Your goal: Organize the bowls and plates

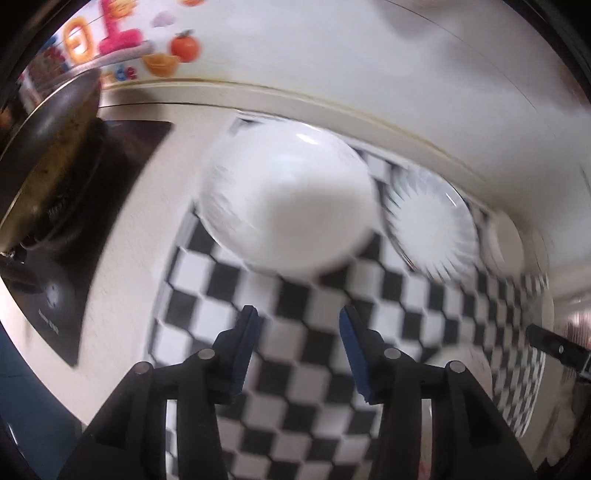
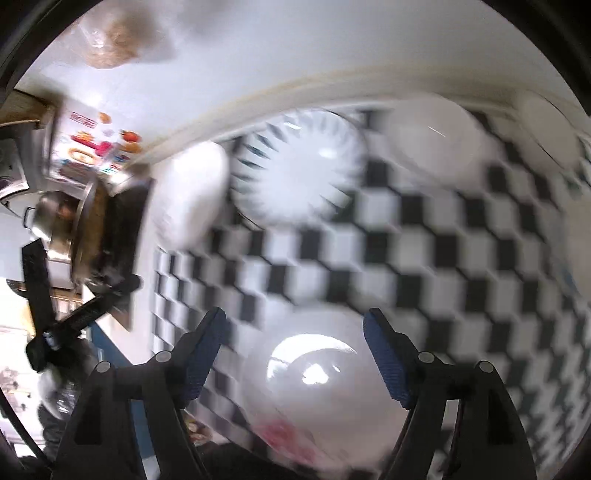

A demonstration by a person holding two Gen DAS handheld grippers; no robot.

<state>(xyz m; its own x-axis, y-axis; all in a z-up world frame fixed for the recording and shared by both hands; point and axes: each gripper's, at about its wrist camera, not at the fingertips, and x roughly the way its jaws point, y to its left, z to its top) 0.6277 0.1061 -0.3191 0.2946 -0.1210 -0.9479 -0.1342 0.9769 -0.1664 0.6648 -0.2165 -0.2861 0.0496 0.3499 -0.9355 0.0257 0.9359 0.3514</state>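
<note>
Both views are motion-blurred. In the left wrist view a large white bowl [image 1: 291,199] sits on a black-and-white checkered mat [image 1: 295,310], with a white dish with dark radial rim marks [image 1: 432,221] and a small white dish [image 1: 504,243] to its right. My left gripper [image 1: 297,315] is open and empty, hovering short of the large bowl. In the right wrist view my right gripper [image 2: 295,321] is open, its jaws on either side of a white bowl with a red mark [image 2: 321,384] just below. The patterned dish [image 2: 299,170] and further white dishes [image 2: 439,136] lie beyond.
A stove with a dark pan [image 1: 51,147] stands left of the mat, against a white wall with a colourful sticker [image 1: 122,33]. The right gripper's black arm [image 1: 554,350] shows at the right edge. The left gripper [image 2: 74,306] shows at the left of the right wrist view.
</note>
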